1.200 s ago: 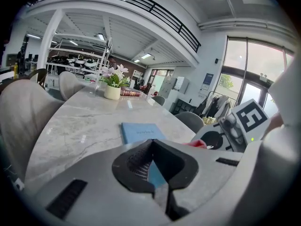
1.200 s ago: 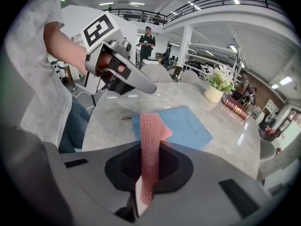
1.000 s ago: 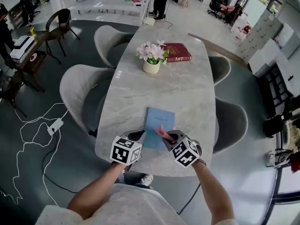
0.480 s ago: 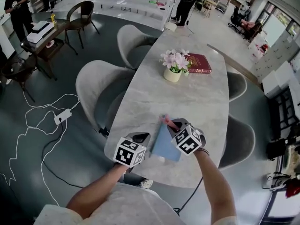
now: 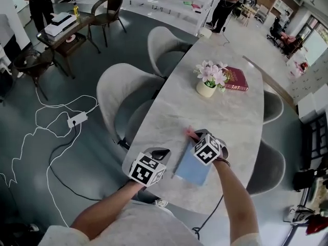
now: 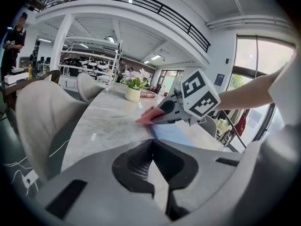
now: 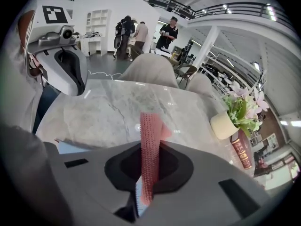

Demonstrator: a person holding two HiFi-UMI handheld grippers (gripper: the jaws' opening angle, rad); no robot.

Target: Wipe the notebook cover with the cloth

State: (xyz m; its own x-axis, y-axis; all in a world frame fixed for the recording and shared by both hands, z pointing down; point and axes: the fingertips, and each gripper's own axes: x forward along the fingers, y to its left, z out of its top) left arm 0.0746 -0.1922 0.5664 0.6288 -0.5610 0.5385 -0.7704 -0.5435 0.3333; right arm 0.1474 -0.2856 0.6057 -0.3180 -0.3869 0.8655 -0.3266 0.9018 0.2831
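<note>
Here, the right tool (image 5: 196, 137) clamps a pink mesh cloth (image 5: 190, 132) over the far edge of the pale blue notebook (image 5: 192, 171), which lies flat near the grey marble tabletop's (image 5: 225, 118) front rim. The left tool (image 5: 160, 152), closed and empty, sits just beside it, likely to steady the cover.
</note>
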